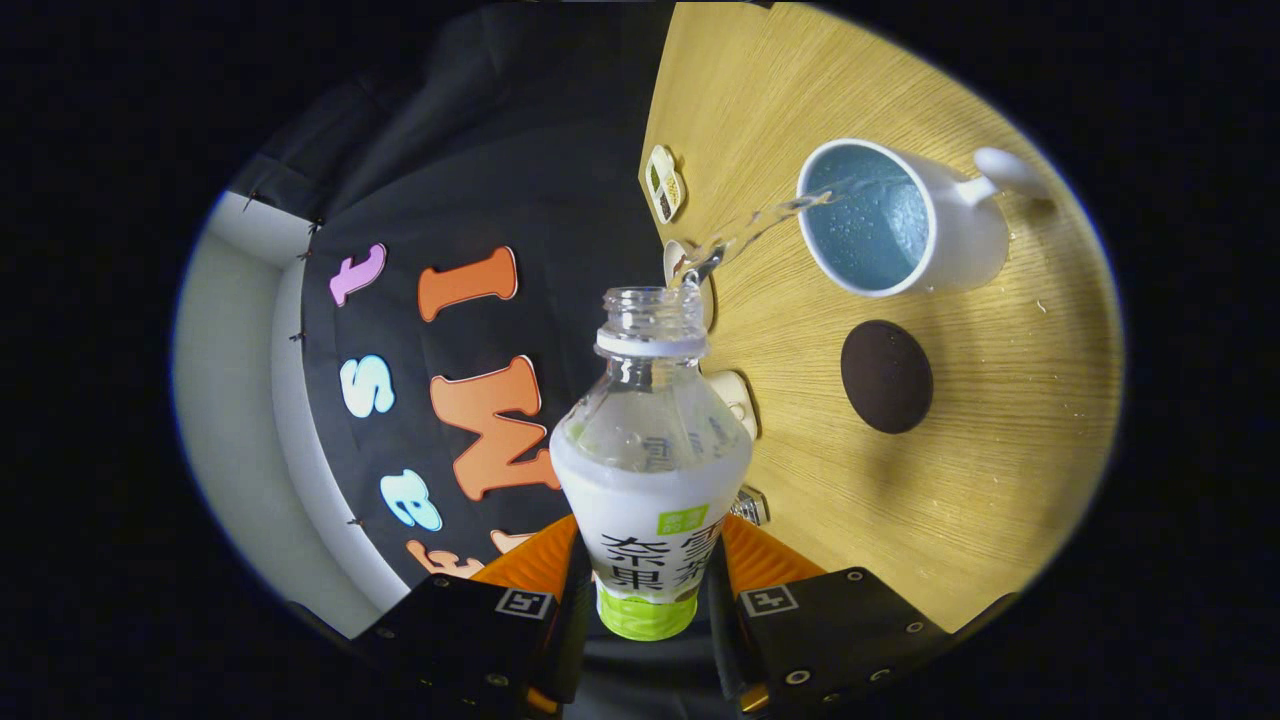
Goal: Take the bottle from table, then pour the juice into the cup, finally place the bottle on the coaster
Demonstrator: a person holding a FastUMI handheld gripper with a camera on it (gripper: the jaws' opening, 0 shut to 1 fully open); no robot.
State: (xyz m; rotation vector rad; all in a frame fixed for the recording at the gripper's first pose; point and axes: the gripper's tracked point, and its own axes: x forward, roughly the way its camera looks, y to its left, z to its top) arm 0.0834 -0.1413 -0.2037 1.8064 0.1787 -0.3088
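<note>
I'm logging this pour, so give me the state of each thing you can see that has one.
Bottle: uncapped, tilted, pouring.
Stream: clear liquid arcing from the bottle mouth into the cup.
Cup: on the table, wet inside, taking the liquid.
Coaster: bare.
Gripper: shut on the bottle.
Table: a few droplets near the cup.

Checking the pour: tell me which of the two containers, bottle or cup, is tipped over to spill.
The bottle, clamped between the gripper fingers, is tilted, a stream leaving its open neck. The white cup stands on the table, catching it.
</note>
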